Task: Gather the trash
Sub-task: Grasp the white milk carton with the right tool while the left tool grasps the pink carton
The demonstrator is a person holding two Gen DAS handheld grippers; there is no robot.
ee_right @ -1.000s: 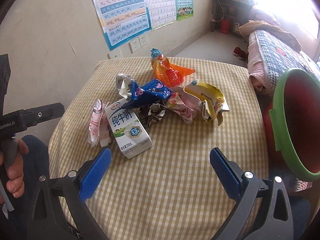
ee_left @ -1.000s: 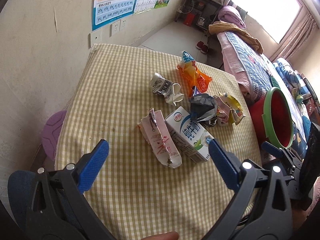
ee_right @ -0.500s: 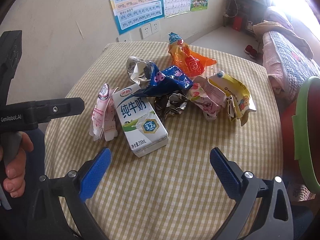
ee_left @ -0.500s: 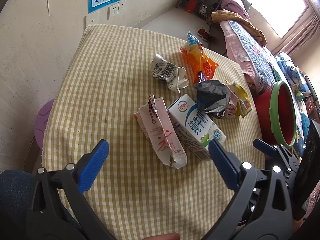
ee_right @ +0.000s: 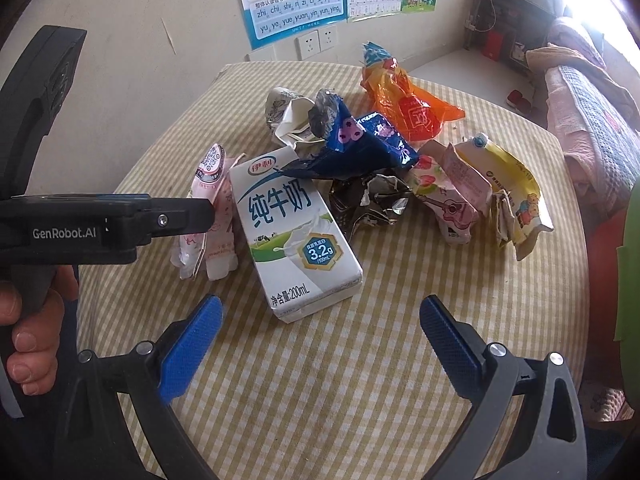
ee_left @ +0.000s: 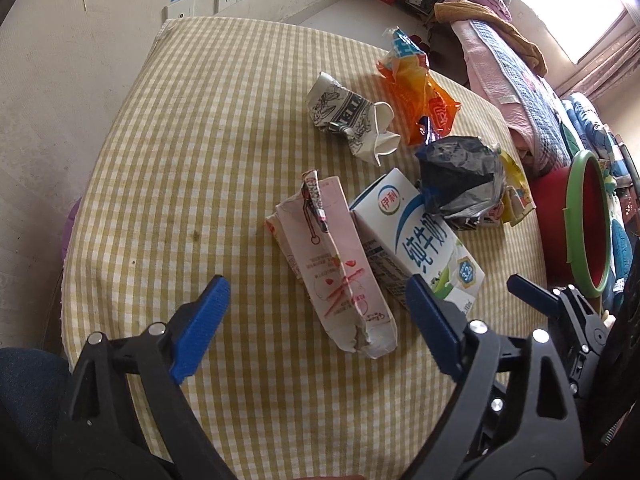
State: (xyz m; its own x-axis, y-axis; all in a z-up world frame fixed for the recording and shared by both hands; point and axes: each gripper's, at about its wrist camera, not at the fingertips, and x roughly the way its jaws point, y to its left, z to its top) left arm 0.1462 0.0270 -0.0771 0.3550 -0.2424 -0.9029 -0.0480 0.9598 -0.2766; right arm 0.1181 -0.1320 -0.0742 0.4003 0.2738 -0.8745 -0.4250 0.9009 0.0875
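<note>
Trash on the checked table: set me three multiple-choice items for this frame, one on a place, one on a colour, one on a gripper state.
1. Where does the white milk carton lie?
A. Inside the bin
B. Right of the crushed pink carton, on the tablecloth
C. On the bed

2. What colour is the rim of the red bin?
A. Green
B. Black
C. White

3. How is the left gripper?
A. Shut on the pink carton
B. Shut on nothing
C. Open, holding nothing

Key: 1 B, the two cartons lie side by side in the right wrist view. 2 A, a green ring edges the red tub. 3 C, its blue fingers stand wide apart above the cloth.
</note>
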